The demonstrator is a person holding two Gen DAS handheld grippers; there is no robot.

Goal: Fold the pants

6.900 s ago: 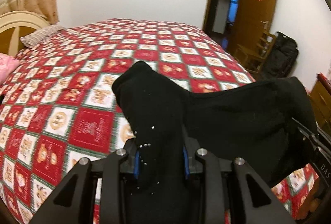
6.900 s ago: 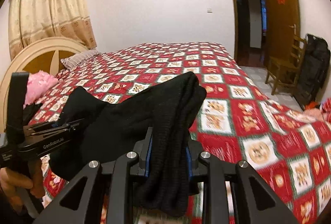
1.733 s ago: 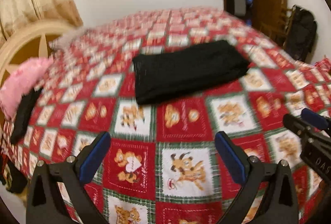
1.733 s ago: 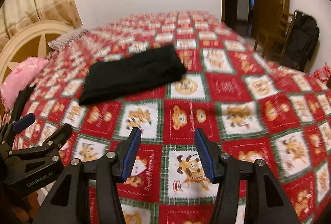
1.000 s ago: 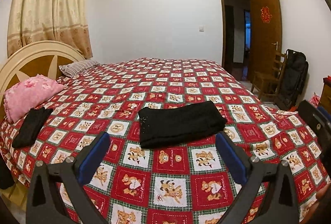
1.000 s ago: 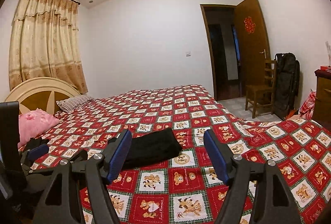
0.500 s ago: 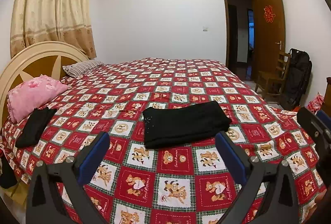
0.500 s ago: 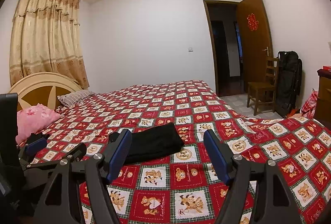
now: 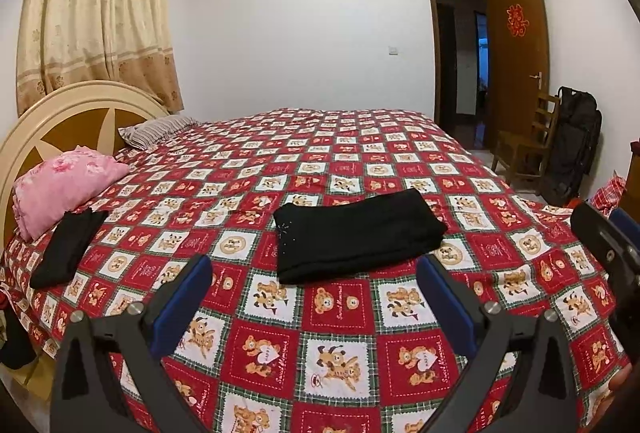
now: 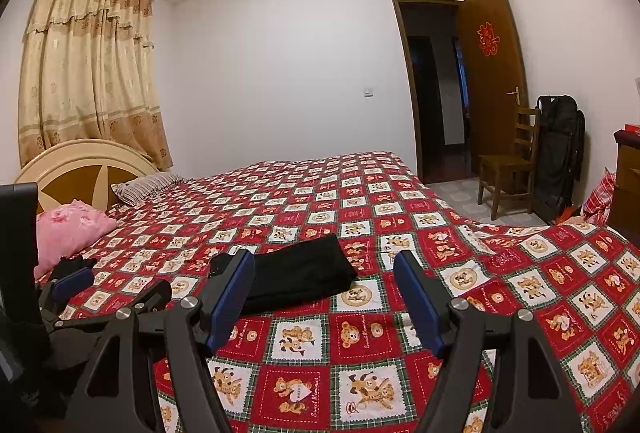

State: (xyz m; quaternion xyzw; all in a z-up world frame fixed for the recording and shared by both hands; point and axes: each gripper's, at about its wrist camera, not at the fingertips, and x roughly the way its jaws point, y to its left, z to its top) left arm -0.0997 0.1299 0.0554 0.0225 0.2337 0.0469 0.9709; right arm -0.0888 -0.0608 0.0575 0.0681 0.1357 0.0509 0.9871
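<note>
Black pants lie folded mid-frame, left gripper and right gripper both spread empty, so I hold clear without nudging the stack.

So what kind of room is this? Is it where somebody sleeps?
Yes, it looks like a bedroom. There is a big bed with a teddy-bear quilt, a pink pillow by the rounded headboard, and curtains behind it.

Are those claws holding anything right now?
Nothing: left claw and right claw are open and empty; the folded black pants lie on the bed.
</note>
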